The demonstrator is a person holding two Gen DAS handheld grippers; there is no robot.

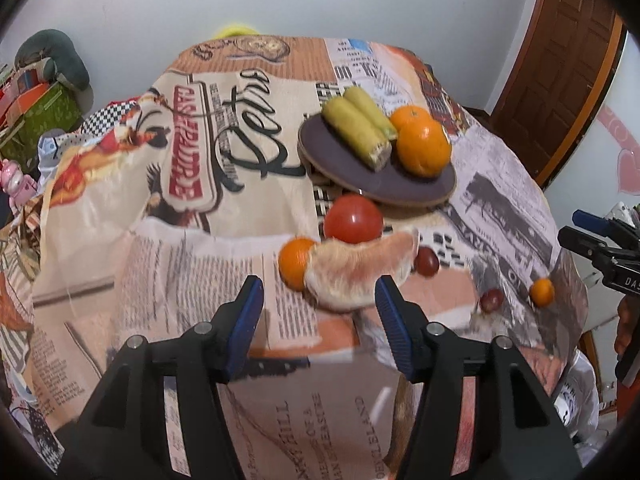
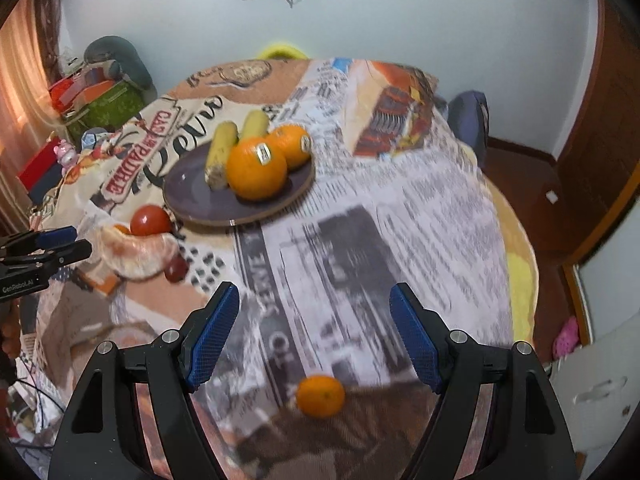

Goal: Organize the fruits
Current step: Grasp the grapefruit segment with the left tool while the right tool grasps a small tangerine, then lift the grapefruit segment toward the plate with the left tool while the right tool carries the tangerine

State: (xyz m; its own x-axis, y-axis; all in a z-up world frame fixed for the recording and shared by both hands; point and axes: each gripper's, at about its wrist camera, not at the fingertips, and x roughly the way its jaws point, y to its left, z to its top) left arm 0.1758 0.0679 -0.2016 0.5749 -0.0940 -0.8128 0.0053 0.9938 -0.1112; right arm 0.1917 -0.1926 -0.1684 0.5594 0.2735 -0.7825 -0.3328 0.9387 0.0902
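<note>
Two oranges [image 2: 256, 172] and two corn cobs [image 2: 220, 152] on dark plate [image 2: 192, 196], left gripper [image 1: 318, 312] jaws wide before pomelo wedge [image 1: 356, 276], right gripper [image 2: 314, 332] jaws wide above small orange [image 2: 320, 395].

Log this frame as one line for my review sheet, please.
left gripper: open, facing peeled pomelo segment | right gripper: open, above small loose orange | dark round plate: two oranges, two corn cobs

Count on the worktop [image 2: 440, 208]:

- Plate [image 2: 192, 196] — one.
- Corn cobs [image 1: 356, 132] — two, both on the plate.
- Large oranges [image 2: 256, 172] — two, on the plate.
- Small oranges [image 2: 320, 395] — two off the plate.
- Tomato [image 1: 352, 220] — one.
- Peeled citrus segment [image 1: 360, 276] — one.
- Small dark red fruits [image 1: 427, 262] — two.
</note>
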